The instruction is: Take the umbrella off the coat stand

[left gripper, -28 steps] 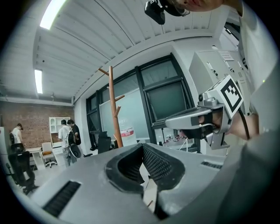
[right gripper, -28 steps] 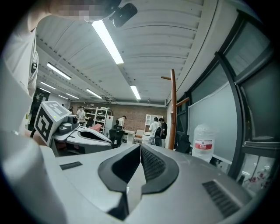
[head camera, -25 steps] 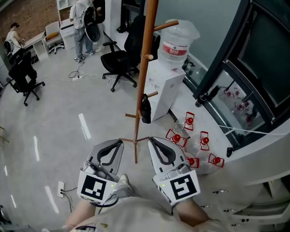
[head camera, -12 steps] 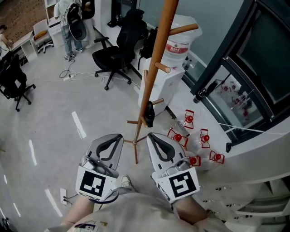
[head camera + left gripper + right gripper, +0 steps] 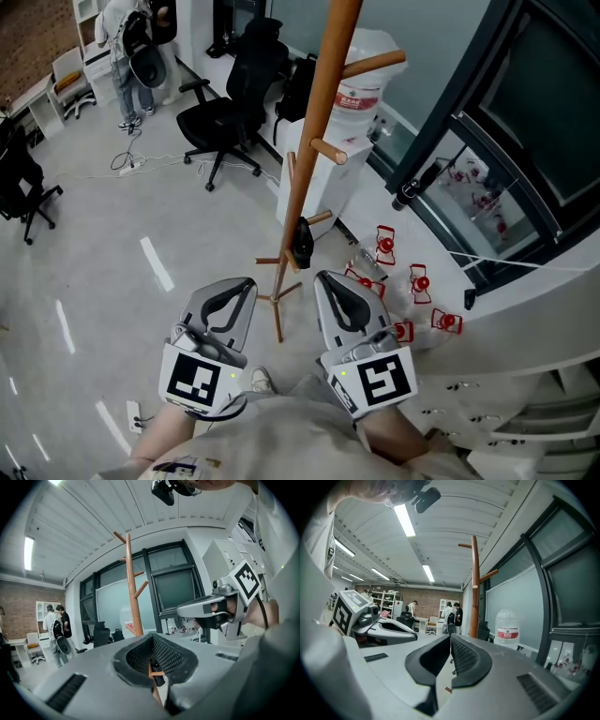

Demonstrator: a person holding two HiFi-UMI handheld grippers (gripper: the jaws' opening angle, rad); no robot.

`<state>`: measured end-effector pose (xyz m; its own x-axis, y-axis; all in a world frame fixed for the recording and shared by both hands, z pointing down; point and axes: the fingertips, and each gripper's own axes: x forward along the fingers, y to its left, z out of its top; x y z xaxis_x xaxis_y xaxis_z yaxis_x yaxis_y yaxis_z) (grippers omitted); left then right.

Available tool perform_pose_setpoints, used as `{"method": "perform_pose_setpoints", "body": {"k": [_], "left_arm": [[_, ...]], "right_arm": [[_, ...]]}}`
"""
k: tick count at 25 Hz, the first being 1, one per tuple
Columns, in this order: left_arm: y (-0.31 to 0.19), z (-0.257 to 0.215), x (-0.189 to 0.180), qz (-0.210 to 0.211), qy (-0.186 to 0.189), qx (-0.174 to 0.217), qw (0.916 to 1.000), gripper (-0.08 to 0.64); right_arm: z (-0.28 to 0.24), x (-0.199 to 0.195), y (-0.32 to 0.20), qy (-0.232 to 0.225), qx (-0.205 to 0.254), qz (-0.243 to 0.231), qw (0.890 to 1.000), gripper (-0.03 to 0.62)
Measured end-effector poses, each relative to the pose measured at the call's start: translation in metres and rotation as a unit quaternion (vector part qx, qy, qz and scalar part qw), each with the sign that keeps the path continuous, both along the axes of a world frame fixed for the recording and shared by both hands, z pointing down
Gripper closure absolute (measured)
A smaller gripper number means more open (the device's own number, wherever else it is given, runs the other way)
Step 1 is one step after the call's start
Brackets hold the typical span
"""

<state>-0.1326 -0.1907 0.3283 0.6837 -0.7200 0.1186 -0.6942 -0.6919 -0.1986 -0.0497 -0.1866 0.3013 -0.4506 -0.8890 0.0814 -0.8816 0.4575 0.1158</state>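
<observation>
On a low peg (image 5: 320,218) of the stand (image 5: 315,141), the folded umbrella (image 5: 302,242) is hung. The left gripper (image 5: 239,287) and right gripper (image 5: 326,281) are held closed and empty, well short of it, apparently for the approach.

umbrella (image 5: 302,242): black
coat stand (image 5: 314,122): warm orange-brown wood, pegs the same shade
left gripper (image 5: 241,289): grey shell, black dotted pads; cube white with black square markers
right gripper (image 5: 326,284): same grey and black; cube white with a black marker
floor (image 5: 103,234): pale grey, glossy, streaked with white light
office chairs (image 5: 220,117): black
water bottle (image 5: 361,94): clear, with a red-and-white label
cabinet (image 5: 354,169): white
small floor items (image 5: 384,244): red and clear
window frame (image 5: 441,122): near black
brick wall (image 5: 23,613): reddish-brown brick pattern
</observation>
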Motion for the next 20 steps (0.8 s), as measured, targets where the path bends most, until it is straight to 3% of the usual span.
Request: {"method": "perform_pose_setpoints", "body": {"k": [17, 20], "left_arm": [[-0.041, 0.010, 0.033, -0.047, -0.008, -0.030, 0.9984, 0.552], [-0.051, 0.011, 0.037, -0.050, -0.015, -0.019, 0.9985, 0.552]], "right_arm": [[0.016, 0.037, -0.052, -0.016, -0.025, -0.033, 0.999, 0.583], [0.022, 0.042, -0.064, -0.024, -0.030, -0.033, 0.999, 0.577]]}}
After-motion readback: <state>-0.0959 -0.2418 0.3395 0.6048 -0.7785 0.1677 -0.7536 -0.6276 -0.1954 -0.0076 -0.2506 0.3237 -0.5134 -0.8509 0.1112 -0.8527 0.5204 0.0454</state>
